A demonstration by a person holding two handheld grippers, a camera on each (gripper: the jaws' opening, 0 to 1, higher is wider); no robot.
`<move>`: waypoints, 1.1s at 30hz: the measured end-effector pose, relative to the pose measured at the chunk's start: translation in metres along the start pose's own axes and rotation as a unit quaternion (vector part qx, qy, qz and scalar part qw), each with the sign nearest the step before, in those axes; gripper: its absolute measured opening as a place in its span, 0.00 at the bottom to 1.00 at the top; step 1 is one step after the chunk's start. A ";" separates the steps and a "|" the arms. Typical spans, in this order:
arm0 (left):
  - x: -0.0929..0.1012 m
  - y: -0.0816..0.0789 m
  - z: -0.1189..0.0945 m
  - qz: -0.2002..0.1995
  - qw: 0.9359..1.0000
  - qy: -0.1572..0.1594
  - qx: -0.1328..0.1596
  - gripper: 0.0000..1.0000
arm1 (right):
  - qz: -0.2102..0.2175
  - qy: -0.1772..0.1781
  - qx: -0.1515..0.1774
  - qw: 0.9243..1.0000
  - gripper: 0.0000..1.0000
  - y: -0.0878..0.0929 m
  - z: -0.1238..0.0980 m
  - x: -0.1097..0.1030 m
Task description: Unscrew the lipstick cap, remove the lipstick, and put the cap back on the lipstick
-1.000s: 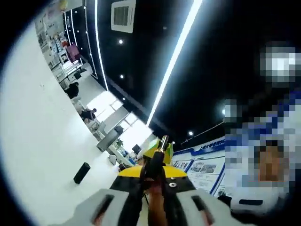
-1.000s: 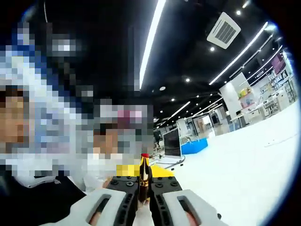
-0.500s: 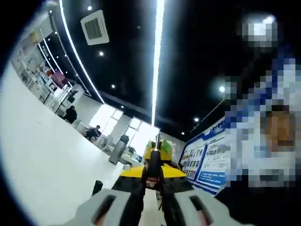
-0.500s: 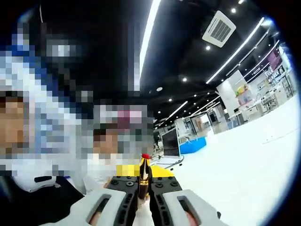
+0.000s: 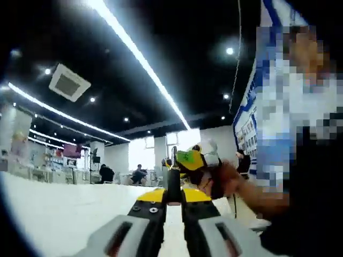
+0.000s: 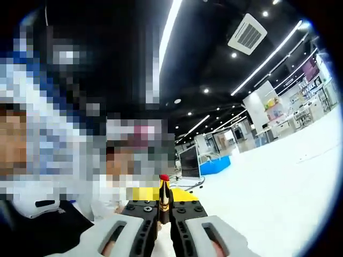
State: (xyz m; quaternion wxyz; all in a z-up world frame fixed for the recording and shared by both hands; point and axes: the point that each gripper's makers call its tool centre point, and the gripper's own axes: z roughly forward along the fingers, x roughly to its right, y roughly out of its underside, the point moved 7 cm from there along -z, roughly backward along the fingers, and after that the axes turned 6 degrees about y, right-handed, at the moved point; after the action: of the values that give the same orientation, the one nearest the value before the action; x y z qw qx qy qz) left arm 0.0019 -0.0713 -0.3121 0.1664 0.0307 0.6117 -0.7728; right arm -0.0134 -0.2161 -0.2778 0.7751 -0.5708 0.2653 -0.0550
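My left gripper (image 5: 172, 187) is shut on a dark tube, the lipstick cap (image 5: 172, 181), which stands straight up between the jaws. Just beyond it on the right, a hand (image 5: 228, 184) holds a yellow-green and white piece (image 5: 192, 159), seemingly the other gripper's front, close to the cap. In the right gripper view my right gripper (image 6: 164, 206) is shut on the lipstick (image 6: 164, 194). It is a dark stick with a gold band and a bare red tip (image 6: 164, 178) pointing up.
A white table (image 5: 59, 214) lies under the left gripper and spreads to the right (image 6: 268, 198) in the right gripper view. A person in dark clothes (image 6: 48, 230) is close on that view's left. Shelves and seated people are far behind.
The left gripper view has rolled and swung, so the table now lies level below. The hand and yellow-green piece came in from the right. The right gripper view is almost unchanged.
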 end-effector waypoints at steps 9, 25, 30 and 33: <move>0.007 -0.006 -0.001 0.168 0.983 -0.056 -0.052 0.13 | 0.003 0.009 0.004 1.000 0.05 -0.002 0.000 0.004; 0.000 0.008 0.001 -0.080 0.995 0.041 -0.032 0.27 | -0.021 -0.014 -0.022 0.999 0.05 -0.001 -0.003 0.001; 0.001 0.006 -0.002 -0.249 0.962 0.113 0.025 0.25 | -0.030 -0.041 -0.037 0.998 0.05 0.004 -0.001 -0.007; -0.002 0.004 -0.006 -0.318 0.936 0.139 0.066 0.22 | -0.030 -0.051 -0.040 0.997 0.05 0.006 0.001 -0.012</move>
State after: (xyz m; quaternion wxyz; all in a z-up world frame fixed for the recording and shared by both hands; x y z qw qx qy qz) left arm 0.0040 -0.0657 -0.3167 -0.1770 -0.0479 0.5544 -0.8118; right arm -0.0247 -0.2088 -0.2794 0.7621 -0.6112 0.2100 -0.0382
